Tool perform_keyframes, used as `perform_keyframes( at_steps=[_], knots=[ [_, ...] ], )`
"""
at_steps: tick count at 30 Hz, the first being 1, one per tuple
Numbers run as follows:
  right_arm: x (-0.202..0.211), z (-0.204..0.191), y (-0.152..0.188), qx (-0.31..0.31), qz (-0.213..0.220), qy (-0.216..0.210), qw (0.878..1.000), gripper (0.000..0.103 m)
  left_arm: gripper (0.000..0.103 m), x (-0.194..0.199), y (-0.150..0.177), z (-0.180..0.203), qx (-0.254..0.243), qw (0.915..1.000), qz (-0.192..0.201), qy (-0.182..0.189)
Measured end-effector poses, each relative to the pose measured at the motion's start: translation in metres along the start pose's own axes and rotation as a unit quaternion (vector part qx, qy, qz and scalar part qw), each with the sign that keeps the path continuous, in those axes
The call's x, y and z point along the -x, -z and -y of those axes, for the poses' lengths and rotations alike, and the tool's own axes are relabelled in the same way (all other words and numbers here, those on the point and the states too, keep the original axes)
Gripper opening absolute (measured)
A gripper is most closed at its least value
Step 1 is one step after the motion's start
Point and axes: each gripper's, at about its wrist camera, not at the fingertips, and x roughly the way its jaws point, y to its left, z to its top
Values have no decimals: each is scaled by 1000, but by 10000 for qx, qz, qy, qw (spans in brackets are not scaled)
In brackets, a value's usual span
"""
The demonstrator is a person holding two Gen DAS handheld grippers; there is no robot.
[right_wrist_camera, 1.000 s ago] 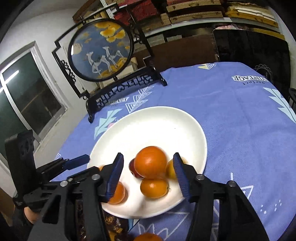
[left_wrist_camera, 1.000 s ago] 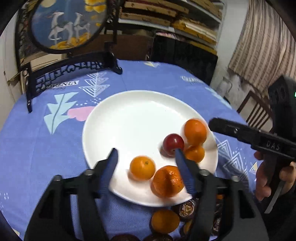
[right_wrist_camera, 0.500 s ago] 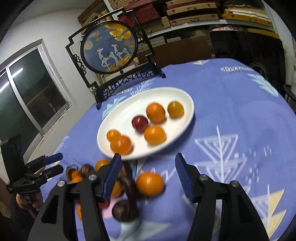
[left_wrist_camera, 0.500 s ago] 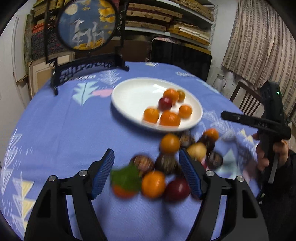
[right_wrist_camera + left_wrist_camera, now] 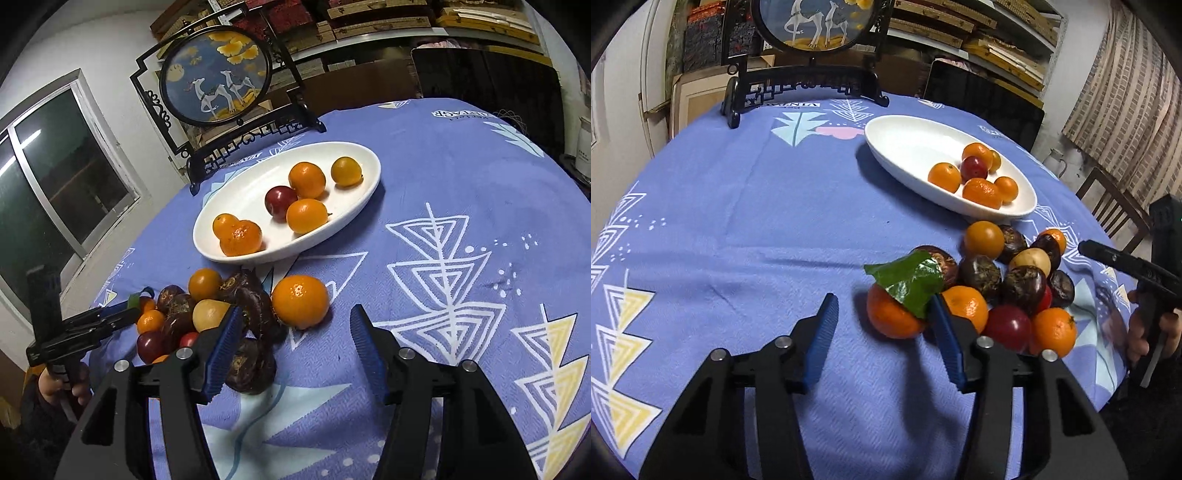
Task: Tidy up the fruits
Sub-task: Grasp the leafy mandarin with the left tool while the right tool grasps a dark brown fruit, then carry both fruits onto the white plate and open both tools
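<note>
Left tool (image 5: 882,321) spread wide, empty, aimed at leafy orange mandarin (image 5: 894,314) on bench's near edge; right tool (image 5: 295,328) likewise released, nearing loose orange (image 5: 300,301) beside white oval plate (image 5: 221,254).

1. I count one white plate (image 5: 236,192).
2. On it lie five orange fruits (image 5: 306,180) and one red plum (image 5: 280,200).
3. One leafed orange (image 5: 894,314) sits in the loose pile, whose total I cannot count.
4. My two grippers: left gripper (image 5: 882,332), right gripper (image 5: 295,347).
</note>
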Motion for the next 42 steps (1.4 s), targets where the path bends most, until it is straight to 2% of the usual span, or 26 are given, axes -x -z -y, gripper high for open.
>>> perform_keyframes(
  at_steps=[3,7,9,11,17,22,27,29,30,33,42],
  knots=[
    [-2,-1,0,12,-47,-4,10000,61,51,-11,-3,12,-148,9998,-115,-75],
    [0,-2,1,25,-22,2,10000,61,51,-19,-3,14,-92,9997,-207,-43],
    [1,-1,1,9,-22,1,10000,61,42,-17,-1,15,-93,9998,-169,0],
    [2,0,2,55,-43,19,10000,61,38,-14,0,11,-15,9999,-124,57],
    [-1,-16,10,498,-270,59,9984,61,37,14,-2,6,224,9989,359,192],
    [-11,-43,21,1015,-548,32,9933,61,37,25,-5,16,62,9987,454,219],
    [-33,-52,28,1183,-818,352,9890,60,37,22,-2,22,55,9990,346,278],
    [-34,-52,28,1207,-759,430,9888,49,37,20,0,21,74,9991,306,266],
    [-33,-52,28,1185,-766,327,9894,41,37,20,0,20,94,9991,300,273],
    [-27,-47,27,1021,-658,260,9923,41,37,22,0,19,100,9990,339,279],
    [10,-26,9,516,-79,-314,9981,41,37,26,-13,31,8,9980,471,419]
  ],
)
